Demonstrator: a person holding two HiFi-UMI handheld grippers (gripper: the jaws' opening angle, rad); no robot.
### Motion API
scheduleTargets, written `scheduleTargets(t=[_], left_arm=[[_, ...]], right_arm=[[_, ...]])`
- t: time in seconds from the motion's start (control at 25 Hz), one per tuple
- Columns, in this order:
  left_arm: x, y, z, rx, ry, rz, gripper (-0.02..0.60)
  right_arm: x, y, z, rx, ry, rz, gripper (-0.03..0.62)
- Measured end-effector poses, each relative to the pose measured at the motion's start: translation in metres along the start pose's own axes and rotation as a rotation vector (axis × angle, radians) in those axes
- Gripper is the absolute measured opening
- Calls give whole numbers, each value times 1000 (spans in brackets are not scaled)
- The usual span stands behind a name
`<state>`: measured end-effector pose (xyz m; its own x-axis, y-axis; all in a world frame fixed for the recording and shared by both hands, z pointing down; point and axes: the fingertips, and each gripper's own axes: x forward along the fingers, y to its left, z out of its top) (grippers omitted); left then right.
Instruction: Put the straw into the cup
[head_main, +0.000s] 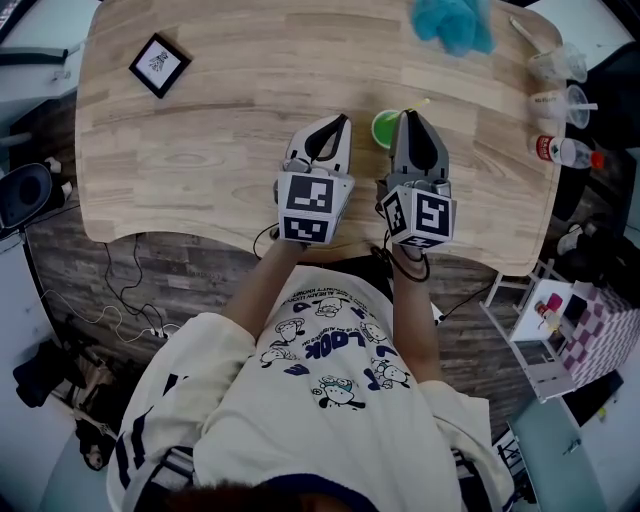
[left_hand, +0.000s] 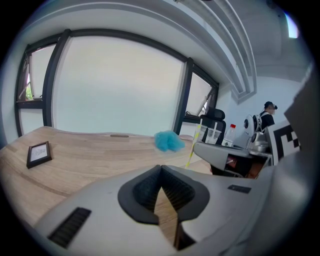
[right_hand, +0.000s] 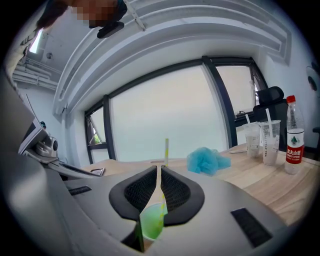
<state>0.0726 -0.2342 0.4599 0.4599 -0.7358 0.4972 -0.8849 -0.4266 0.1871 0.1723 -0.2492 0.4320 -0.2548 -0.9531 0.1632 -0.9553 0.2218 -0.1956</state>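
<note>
Person in a white printed T-shirt (head_main: 330, 400) stands at the near edge of a wooden table (head_main: 220, 150), one gripper in each hand, both held over the tabletop side by side. Left gripper (left_hand: 160, 171): jaws closed tip to tip, nothing between them, only bare wood showing through the gap behind the tips. Right gripper (right_hand: 159, 171): jaws closed on a yellow-green straw (right_hand: 166, 150), which stands near upright in the slit, its top clear above the jaw tips. The straw's lower part shows against the green inside of the cup (right_hand: 151, 223). The cup sits on the table directly under the right jaws; in the head view it lies between the two gripper noses, just beside the right one. Farther back, a blue fluffy puff (head_main: 455, 22) near the far edge. A small black picture frame (head_main: 159, 65) lies flat at far left. At the right end stand two clear plastic cups (head_main: 563, 85) with straws and a red-capped water bottle (head_main: 565, 151)
</note>
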Motion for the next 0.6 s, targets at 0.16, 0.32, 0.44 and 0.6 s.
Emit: scheduleTargets(t=[0.16,0.32,0.44,0.6], left_arm=[[-2,1,-3,-8,4,1,32],[-3,1,-2,-11,-1,2,32],[-3,1,-1,-11,-8,1,32],[-6,1,2,-11,-19,2,32]], right_arm=[[-1,1,-3,-8,13,-5,25],[-2,3,-3,-16,18,-5,25],[-5,5,0,-19,15,-5,25],[-9,9,5,-26,15,-3,24]])
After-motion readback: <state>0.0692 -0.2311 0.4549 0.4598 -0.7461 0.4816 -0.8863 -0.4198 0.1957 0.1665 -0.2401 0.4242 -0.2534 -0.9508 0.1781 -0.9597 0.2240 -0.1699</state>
